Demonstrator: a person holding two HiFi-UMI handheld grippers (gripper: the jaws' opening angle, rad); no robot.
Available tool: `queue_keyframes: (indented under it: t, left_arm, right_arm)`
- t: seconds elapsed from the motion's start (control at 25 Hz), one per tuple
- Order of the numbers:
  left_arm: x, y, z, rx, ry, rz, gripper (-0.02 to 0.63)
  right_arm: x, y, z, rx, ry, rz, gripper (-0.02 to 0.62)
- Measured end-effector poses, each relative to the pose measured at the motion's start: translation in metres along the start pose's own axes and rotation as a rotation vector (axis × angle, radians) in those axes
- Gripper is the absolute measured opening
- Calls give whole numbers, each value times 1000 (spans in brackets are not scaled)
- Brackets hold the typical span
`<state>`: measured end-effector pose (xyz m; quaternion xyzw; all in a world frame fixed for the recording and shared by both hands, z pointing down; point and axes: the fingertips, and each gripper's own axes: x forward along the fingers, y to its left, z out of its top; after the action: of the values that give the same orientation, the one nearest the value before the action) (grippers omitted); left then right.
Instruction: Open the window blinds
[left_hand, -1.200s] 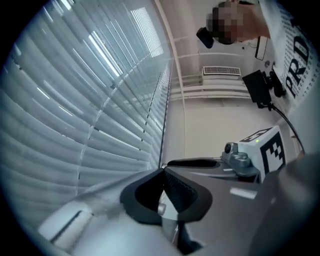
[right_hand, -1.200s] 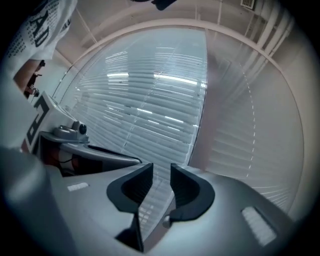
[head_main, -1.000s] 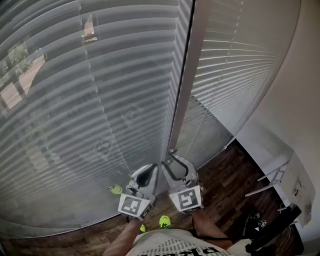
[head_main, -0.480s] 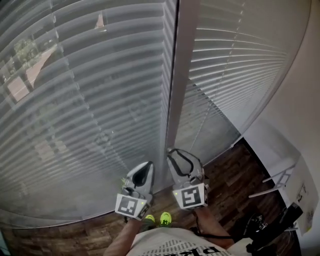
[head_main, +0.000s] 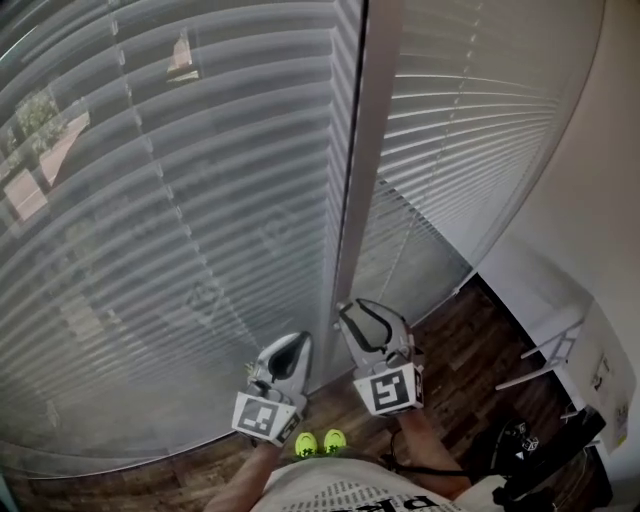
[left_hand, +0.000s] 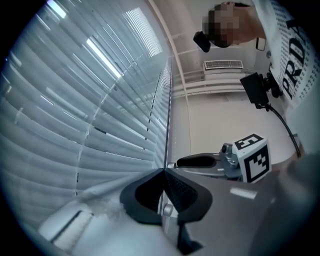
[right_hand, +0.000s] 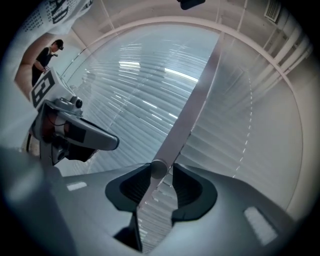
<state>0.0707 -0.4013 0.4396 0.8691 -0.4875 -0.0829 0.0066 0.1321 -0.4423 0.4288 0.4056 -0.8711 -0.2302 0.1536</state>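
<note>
Closed horizontal blinds (head_main: 180, 200) cover the window left of a pale upright frame post (head_main: 365, 150), and a second blind (head_main: 470, 130) hangs to its right. My right gripper (head_main: 358, 306) is level at the post's foot. In the right gripper view a pale tilt wand (right_hand: 190, 110) slants up across the slats. Its round lower end sits between the jaws of the right gripper (right_hand: 161, 172). Those jaws have just been opening, and a thin gap shows beside the wand. My left gripper (head_main: 297, 338) is beside it. In its own view the left gripper (left_hand: 164, 171) is shut on nothing.
Dark wood floor (head_main: 460, 370) runs along the foot of the window. A white table (head_main: 590, 370) and black gear (head_main: 510, 440) stand at the right. A pale sill (left_hand: 65, 227) lies under the left blind. A person (right_hand: 47, 55) stands far off behind.
My right gripper has drifted slightly right, widening the gap to the left gripper. The left gripper has kept its place. The slats look the same.
</note>
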Motion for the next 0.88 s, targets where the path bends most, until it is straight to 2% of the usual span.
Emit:
queue_keyframes:
  t: [0.16,0.36,0.56,0.88]
  left_arm:
    - [-2,0,2,-4,-15,-41,-8]
    - [-5,-2,3,-13,-21,-70,-8]
    - [-6,0,9,-12,-31,-87,-8]
    - [-13,4,4,-20,-70,-112,-8]
  right_arm:
    - [1,1,0,0,6,-6,126]
    - [1,4,4,13,15,31,127]
    - [12,8,2,4,31,20,141]
    - [18,9,-12,43,74,-2,123]
